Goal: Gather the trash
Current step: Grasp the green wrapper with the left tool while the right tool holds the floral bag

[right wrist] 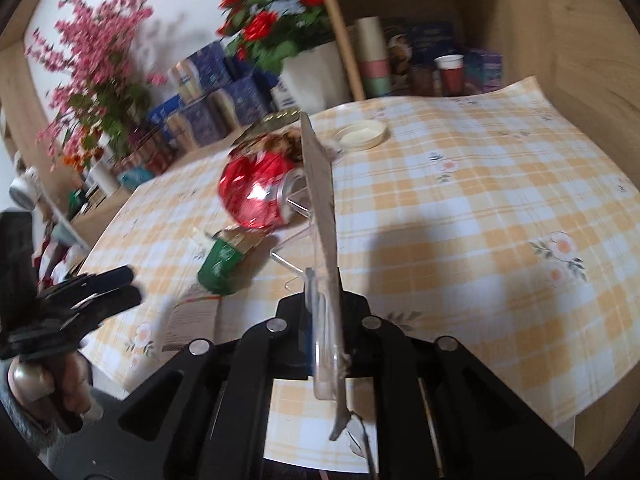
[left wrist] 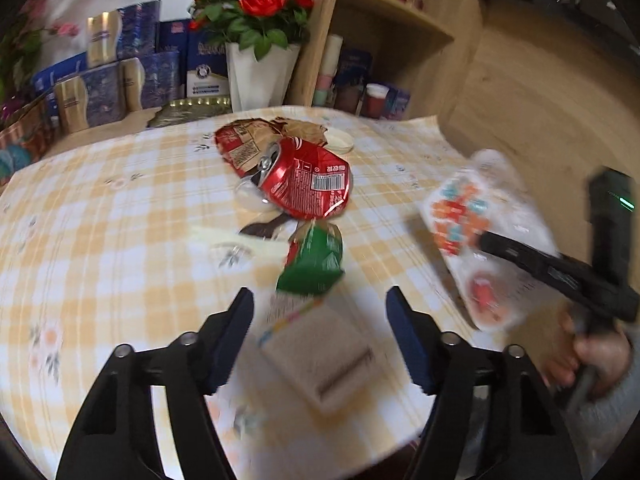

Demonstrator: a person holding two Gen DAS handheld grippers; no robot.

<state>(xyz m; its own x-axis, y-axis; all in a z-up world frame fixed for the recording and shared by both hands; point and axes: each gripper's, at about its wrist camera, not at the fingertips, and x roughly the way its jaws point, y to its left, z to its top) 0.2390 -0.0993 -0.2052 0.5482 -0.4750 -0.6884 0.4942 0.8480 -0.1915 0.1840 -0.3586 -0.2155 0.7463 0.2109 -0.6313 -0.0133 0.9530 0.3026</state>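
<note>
A crushed red can point(left wrist: 308, 180) lies mid-table beside a torn brown paper wrapper point(left wrist: 244, 140). In front of it sit a crumpled green pack point(left wrist: 316, 264) and a flat white carton point(left wrist: 320, 360). My left gripper point(left wrist: 320, 312) hovers open over the carton, with its fingers to either side and apart from it. My right gripper point(right wrist: 324, 308) is shut on a flat blister package point(right wrist: 318, 200), seen edge-on here. From the left wrist view that package point(left wrist: 480, 232) shows white with colourful print, lifted off the table at the right by the right gripper point(left wrist: 486, 240).
A white lid point(right wrist: 362, 134) rests near the table's far edge. Behind the checked tablecloth point(right wrist: 480, 200) stand a white vase of red flowers point(left wrist: 256, 76), blue boxes point(left wrist: 100, 92) and a wooden shelf point(left wrist: 384, 20) with cups. A hand point(left wrist: 592, 356) grips the right tool.
</note>
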